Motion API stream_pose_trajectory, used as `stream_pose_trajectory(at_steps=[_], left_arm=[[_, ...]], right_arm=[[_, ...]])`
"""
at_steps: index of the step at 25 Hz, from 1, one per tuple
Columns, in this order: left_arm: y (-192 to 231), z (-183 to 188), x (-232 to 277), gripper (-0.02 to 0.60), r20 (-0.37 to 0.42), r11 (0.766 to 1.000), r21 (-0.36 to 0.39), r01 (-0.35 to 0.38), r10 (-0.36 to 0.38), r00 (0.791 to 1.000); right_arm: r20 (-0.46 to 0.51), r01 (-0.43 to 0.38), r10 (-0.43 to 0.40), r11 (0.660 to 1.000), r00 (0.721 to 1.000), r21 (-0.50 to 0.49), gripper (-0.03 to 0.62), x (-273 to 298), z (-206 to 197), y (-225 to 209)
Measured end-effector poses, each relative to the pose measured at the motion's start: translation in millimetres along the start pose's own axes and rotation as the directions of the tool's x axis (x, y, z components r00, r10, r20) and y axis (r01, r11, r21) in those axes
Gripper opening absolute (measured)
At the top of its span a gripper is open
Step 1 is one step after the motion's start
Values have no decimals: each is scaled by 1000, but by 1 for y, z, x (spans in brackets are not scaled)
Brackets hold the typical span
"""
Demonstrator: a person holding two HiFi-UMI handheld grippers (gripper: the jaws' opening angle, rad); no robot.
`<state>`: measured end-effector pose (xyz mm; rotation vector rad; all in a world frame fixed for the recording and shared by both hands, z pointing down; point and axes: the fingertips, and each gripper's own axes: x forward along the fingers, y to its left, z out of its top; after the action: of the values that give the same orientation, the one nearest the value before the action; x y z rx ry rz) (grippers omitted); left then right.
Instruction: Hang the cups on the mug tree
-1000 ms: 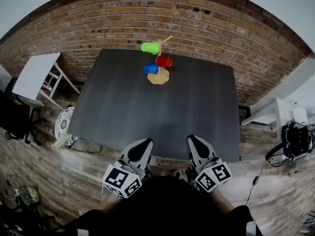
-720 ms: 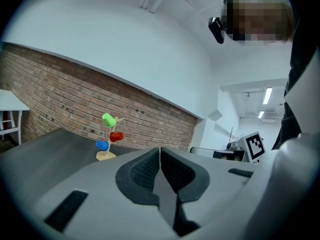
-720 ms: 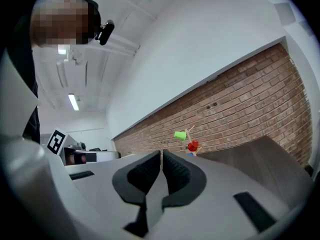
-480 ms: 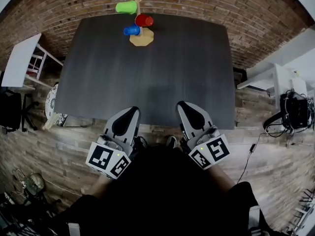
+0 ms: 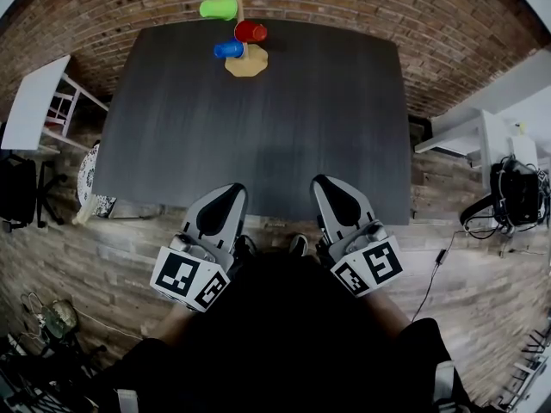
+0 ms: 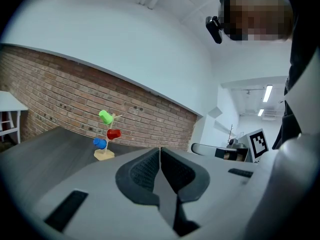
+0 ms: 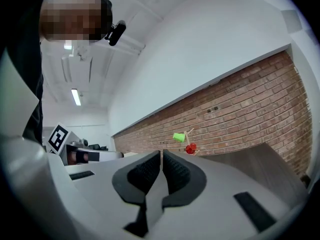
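Observation:
A wooden mug tree (image 5: 245,57) stands at the far edge of the dark table (image 5: 258,136). A green cup (image 5: 217,8), a red cup (image 5: 250,31) and a blue cup (image 5: 228,50) hang on it. The left gripper view shows the tree (image 6: 104,154) far off with the green cup (image 6: 105,116), red cup (image 6: 113,133) and blue cup (image 6: 99,143); the right gripper view shows the green cup (image 7: 178,137) and red cup (image 7: 190,148). My left gripper (image 5: 220,211) and right gripper (image 5: 333,201) hover at the table's near edge, both shut and empty.
A brick wall (image 5: 344,7) runs behind the table. A white chair (image 5: 39,110) stands at the left, a white side table (image 5: 482,144) and a black bag (image 5: 516,200) at the right. The floor is wood planks.
The view has tilted down, so the table and mug tree sit higher in the frame. Both grippers have drawn back slightly toward the near table edge and stay shut.

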<state>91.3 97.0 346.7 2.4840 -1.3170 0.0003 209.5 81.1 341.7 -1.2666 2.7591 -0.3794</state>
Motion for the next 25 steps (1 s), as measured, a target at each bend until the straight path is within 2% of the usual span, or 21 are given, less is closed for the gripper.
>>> stream_pose_trajectory(at_steps=[25], left_arm=[[11,3,-4,25,-9,1000,-6,-12,12,1000]], right_arm=[[13,-12,12,1000,1000,1,41,10,3,9]])
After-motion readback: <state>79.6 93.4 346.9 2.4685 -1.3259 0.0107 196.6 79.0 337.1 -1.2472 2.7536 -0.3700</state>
